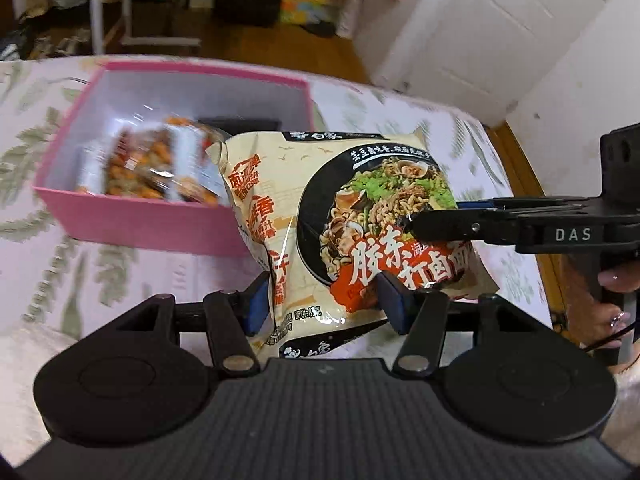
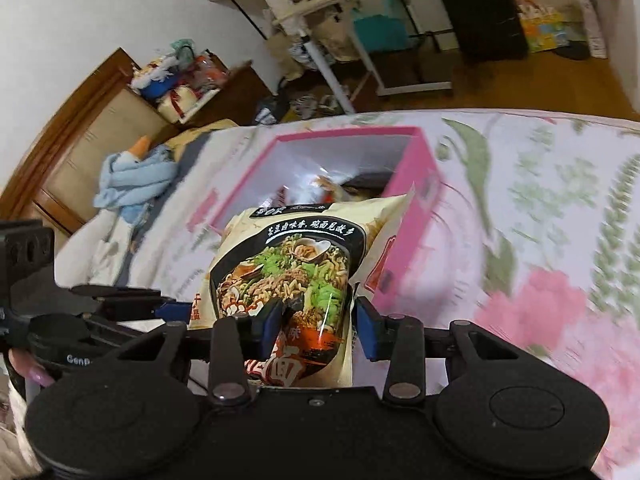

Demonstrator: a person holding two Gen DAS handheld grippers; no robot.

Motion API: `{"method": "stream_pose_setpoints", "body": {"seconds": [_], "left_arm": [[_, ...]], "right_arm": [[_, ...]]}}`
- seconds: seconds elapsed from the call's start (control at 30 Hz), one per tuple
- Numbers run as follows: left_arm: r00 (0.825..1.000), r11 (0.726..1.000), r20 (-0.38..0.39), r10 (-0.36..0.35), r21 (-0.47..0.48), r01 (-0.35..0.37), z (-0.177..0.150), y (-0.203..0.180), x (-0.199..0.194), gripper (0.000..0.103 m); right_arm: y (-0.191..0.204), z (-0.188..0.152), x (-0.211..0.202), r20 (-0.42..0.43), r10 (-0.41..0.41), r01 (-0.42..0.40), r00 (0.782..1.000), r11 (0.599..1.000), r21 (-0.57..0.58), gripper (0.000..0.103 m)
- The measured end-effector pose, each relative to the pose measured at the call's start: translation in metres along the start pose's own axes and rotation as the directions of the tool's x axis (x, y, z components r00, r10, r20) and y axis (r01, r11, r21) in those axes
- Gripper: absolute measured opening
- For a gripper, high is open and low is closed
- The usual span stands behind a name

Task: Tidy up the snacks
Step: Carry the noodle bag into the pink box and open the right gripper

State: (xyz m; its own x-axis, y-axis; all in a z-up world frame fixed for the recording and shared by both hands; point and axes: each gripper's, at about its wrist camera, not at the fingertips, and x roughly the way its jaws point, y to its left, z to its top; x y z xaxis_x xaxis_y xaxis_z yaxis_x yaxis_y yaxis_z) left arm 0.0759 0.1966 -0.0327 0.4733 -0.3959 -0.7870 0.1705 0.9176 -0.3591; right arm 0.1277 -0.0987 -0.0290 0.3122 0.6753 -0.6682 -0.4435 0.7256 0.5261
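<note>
Already some of the job looks done: the pink box [image 1: 132, 216] on the flowery bed cover [image 1: 80, 272] has a clear snack bag [image 1: 160, 172] with orange bits lying inside it, at the middle left of the left wrist picture. One more snack is on its way, I think. Both tools hold the noodle packet [image 1: 352, 224] up in the air, just in front of the box and not inside yet. The left gripper [image 1: 324, 300] pinches the packet's bottom edge between its blue pads. The right gripper [image 2: 316, 328] squeezes the packet too, and the packet crumples there. What is left is to put the packet in the box and let go. Something dark sits at the back of the box, but I cannot tell what.
</note>
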Motion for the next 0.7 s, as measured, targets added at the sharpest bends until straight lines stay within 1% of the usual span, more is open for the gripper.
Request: {"method": "stream_pose_setpoints", "body": {"seconds": [0.13, 0.2, 0.3, 0.4, 0.53, 0.63, 0.7], "left_arm": [[0.996, 0.998, 0.057, 0.064, 0.020, -0.065, 0.019, 0.013, -0.004, 0.056], [0.992, 0.995, 0.080, 0.094, 0.031, -0.097, 0.033, 0.019, 0.002, 0.056], [0.989, 0.992, 0.094, 0.117, 0.042, -0.121, 0.055, 0.031, 0.017, 0.056], [0.990, 0.989, 0.074, 0.122, 0.080, -0.127, 0.075, 0.041, 0.039, 0.056], [0.991, 0.983, 0.039, 0.125, 0.133, -0.129, 0.096, 0.053, 0.067, 0.056], [0.991, 0.980, 0.008, 0.136, 0.146, -0.136, 0.105, 0.059, 0.083, 0.056], [0.989, 0.978, -0.004, 0.151, 0.150, -0.148, 0.107, 0.062, 0.090, 0.056]], "right_arm": [[0.004, 0.023, 0.020, 0.024, 0.017, -0.017, 1.000, 1.000, 0.017, 0.045], [0.001, 0.030, 0.028, 0.031, 0.017, -0.018, 0.999, 0.999, 0.031, 0.045], [-0.006, 0.045, 0.047, 0.033, 0.005, -0.007, 0.999, 0.999, 0.053, 0.045], [-0.018, 0.059, 0.068, 0.016, -0.018, 0.016, 1.000, 0.996, 0.087, 0.045], [-0.023, 0.066, 0.091, -0.004, -0.060, 0.060, 0.998, 0.993, 0.101, 0.045], [-0.026, 0.068, 0.104, -0.027, -0.082, 0.084, 0.996, 0.992, 0.099, 0.045], [-0.026, 0.068, 0.112, -0.037, -0.093, 0.095, 0.995, 0.992, 0.077, 0.045]]}}
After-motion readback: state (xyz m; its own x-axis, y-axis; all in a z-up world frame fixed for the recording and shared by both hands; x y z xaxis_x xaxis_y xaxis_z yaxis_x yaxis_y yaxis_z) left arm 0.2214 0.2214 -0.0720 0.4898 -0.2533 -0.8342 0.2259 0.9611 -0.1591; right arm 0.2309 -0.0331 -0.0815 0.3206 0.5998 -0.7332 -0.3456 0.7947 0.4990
